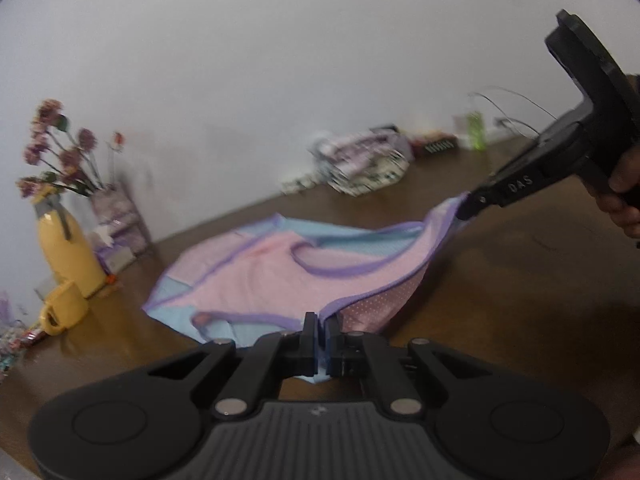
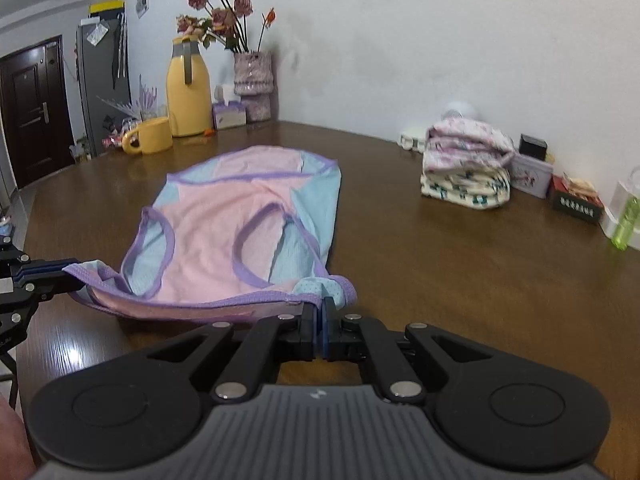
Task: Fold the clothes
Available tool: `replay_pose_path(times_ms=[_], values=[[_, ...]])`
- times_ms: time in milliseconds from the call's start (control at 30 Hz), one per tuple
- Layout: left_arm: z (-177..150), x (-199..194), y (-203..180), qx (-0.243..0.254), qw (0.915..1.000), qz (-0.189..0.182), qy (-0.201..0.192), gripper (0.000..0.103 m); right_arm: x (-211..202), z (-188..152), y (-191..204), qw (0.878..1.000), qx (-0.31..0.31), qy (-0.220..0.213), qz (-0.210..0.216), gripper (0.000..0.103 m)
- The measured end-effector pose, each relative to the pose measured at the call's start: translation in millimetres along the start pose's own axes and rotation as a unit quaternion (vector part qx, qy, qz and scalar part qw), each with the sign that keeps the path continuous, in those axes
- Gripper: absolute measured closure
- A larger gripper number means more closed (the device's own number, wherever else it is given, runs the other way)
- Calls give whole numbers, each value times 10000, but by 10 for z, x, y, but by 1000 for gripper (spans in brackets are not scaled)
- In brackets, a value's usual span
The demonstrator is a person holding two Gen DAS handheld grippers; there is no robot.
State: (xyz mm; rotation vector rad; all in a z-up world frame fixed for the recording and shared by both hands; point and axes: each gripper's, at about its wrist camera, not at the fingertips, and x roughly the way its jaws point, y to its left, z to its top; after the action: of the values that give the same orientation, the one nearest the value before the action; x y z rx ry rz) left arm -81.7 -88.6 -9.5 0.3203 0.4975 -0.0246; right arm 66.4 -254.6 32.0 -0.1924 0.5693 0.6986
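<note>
A patterned vase [image 2: 253, 72] at the table's [image 2: 440, 272] far edge holds dried roses [image 2: 218, 12]. Both the left gripper [image 1: 321, 322] and the right gripper [image 2: 319, 307] are clamped on the soft pink-and-blue garment's [image 2: 224, 232] purple-trimmed near hem.

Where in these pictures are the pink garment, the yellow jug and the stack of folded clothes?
pink garment [image 2: 212, 236], right wrist view, on its pink front panel.
yellow jug [image 2: 189, 96], right wrist view, on its body.
stack of folded clothes [image 2: 466, 168], right wrist view, on its near side.

Right tool [image 2: 320, 322] pinches the pink-and-blue garment's [image 2: 228, 232] purple hem — stretched toward the left tool [image 2: 60, 270].
</note>
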Motion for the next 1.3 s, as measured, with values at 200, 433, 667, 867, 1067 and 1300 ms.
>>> replay_pose_path(times_ms=[200,433,667,867,1067,1300], values=[[77,-93,74,-10,9913,-1254,393,51,-73,-209,-56,9969,137,772,-46,87],[282,-250,671,-393,9821,-1816,310,38,-475,-97,-268,9948,792,595,247,69],[426,310,1099,-885,9798,-1524,941,47,89,286,48,9941,241,578,883,69],[361,807,1249,-1534,9522,-1954,1779,62,835,551,185,9849,-294,1087,1312,71],[361,928,1246,-1750,9373,-2100,2161,71,1135,627,252,9669,-890,1651,1729,87],[404,951,1112,-1404,9433,-1951,2288,102,1084,670,97,9606,-933,1819,1881,100]])
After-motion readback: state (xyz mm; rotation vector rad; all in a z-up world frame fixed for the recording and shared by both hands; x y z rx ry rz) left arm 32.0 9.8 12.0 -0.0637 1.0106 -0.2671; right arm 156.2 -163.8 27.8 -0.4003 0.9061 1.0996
